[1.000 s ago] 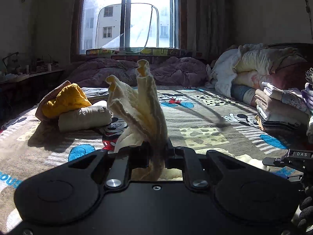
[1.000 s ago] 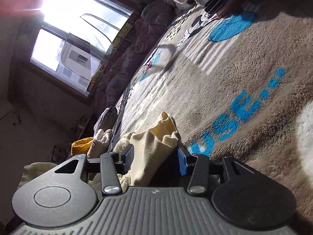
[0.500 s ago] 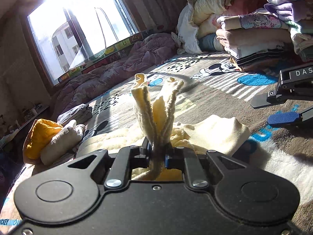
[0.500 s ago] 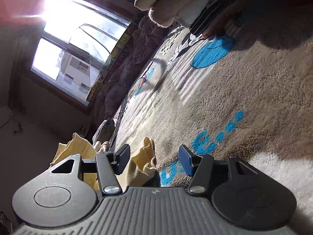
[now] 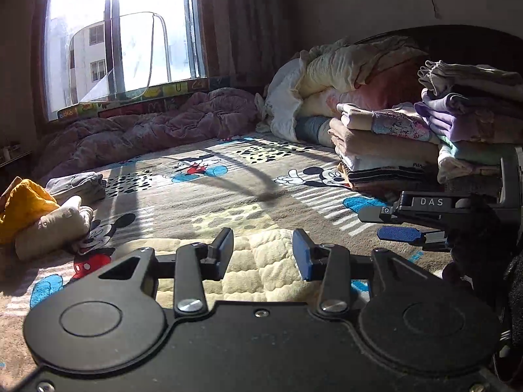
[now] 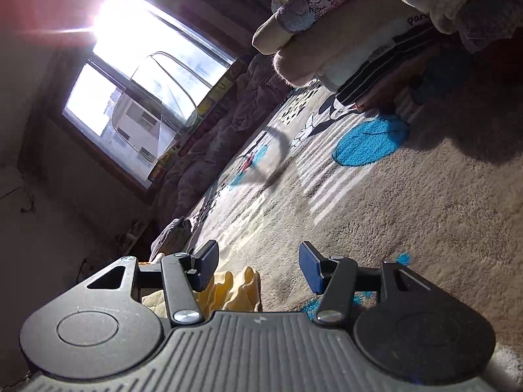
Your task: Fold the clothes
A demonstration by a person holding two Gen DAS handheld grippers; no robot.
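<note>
Far off to the left of the left gripper (image 5: 263,251) lie a mustard-yellow garment (image 5: 23,204) and a beige rolled piece (image 5: 52,227), touching each other on the cartoon-print blanket (image 5: 228,189), probably set aside there to leave the middle free for folding. The left gripper itself is released, its jaws spread wide with nothing between them; directly beyond and below its fingertips the cream quilted garment (image 5: 261,266) lies flat on the blanket, which suggests a fold has been laid down and let go. To that gripper's right hovers the right gripper (image 5: 400,233), low over the blanket, and behind it rise stacks of folded clothes (image 5: 408,143), likely where finished pieces go. From the right wrist view, the right gripper (image 6: 258,263) is likewise slack, jaws apart and empty; the cream garment's rumpled edge (image 6: 233,290) sits just under its left finger, close by the tool body, while bare blanket stretches ahead of it and to its right. Neither tool grips the cloth, so the garment rests on its own.
</note>
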